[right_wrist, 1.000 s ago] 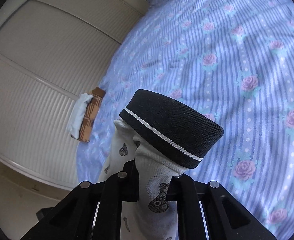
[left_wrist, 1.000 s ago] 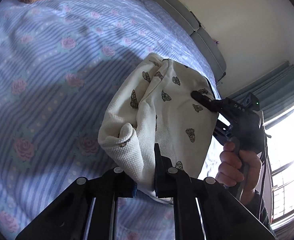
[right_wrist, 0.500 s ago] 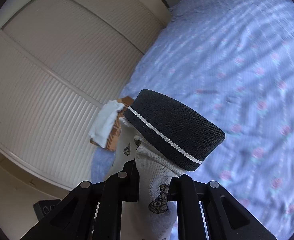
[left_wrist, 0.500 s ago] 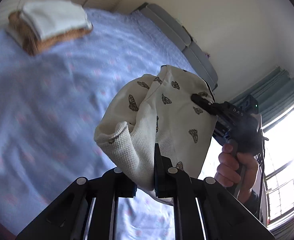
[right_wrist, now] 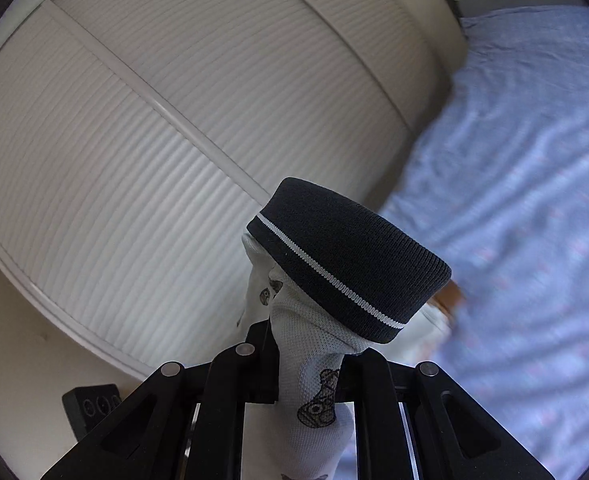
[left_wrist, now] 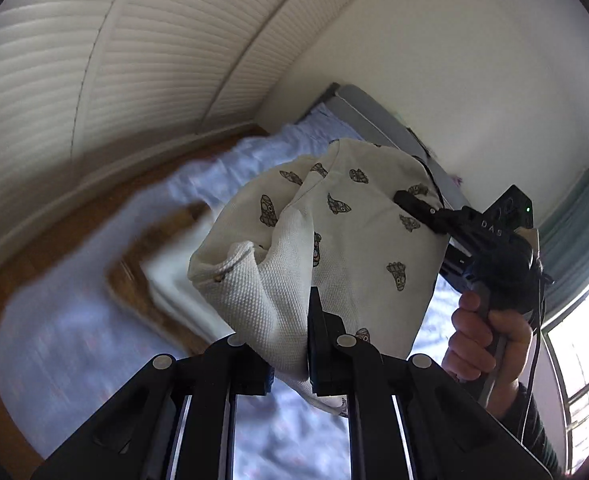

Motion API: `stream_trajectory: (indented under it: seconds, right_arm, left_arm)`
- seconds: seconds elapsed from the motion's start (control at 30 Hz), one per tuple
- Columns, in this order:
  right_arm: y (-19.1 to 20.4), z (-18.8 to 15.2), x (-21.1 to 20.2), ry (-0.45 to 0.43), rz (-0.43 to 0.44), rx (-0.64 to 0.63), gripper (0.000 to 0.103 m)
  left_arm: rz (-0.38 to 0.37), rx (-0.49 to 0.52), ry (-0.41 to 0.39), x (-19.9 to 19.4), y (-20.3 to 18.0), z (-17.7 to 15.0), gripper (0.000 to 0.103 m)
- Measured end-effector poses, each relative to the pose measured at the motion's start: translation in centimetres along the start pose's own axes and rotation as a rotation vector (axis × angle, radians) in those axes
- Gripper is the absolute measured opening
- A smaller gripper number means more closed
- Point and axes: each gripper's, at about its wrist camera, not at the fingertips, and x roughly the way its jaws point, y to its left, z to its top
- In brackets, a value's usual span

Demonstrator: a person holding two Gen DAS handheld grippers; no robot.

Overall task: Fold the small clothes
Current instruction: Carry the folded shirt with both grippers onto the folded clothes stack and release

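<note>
Your left tool [left_wrist: 290,344] is clamped on the white printed shorts [left_wrist: 334,240], held up in the air above the bed [left_wrist: 54,340]. Your right tool [right_wrist: 306,364] is pinched on the same shorts just below their dark waistband [right_wrist: 346,260]. Beyond them, a blurred folded pile [left_wrist: 166,272] lies on the bed, with the slatted wardrobe doors [right_wrist: 154,140] behind.

In our left wrist view, the garment [left_wrist: 334,248] hangs at centre, clamped at 6 o'clock in the left gripper [left_wrist: 290,344]. The right gripper [left_wrist: 418,206] pinches its edge at 3 o'clock. The bed [left_wrist: 74,320] lies at 8 o'clock, the wardrobe [left_wrist: 114,60] at 10, the window [left_wrist: 582,344] at 4.
</note>
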Motion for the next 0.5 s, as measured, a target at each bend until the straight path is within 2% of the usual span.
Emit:
stream_trajectory:
  seconds: [0.1, 0.27, 0.33, 0.43, 0.47, 0.5]
  right_arm:
    - [-1.5, 1.1, 4.5, 0.029, -0.007, 0.036, 0.014]
    - [-6.2, 0.1, 10.7, 0.119, -0.107, 0.099, 0.014]
    - [-8.2, -1.0, 11.9, 0.147, -0.142, 0.121, 0.014]
    - [-10.0, -2.3, 12.1, 0.163, -0.176, 0.133, 0.017]
    - [-10.1, -2.7, 12.1, 0.162, -0.198, 0.117, 0.019]
    - [-10.1, -3.1, 12.2, 0.161, -0.218, 0.098, 0.028]
  left_arm:
    - [0.02, -0.007, 0.023, 2.3, 3.6, 2.2, 0.014]
    - [0.044, -0.074, 0.133, 8.6, 9.2, 0.7, 0.014]
    - [0.049, -0.08, 0.158, 10.4, 10.4, -0.5, 0.015]
    - [0.026, -0.082, 0.141, 11.4, 11.4, -1.6, 0.018]
    - [0.021, -0.077, 0.136, 11.5, 11.5, -1.8, 0.02]
    - [0.021, -0.071, 0.131, 11.4, 11.5, -1.8, 0.023]
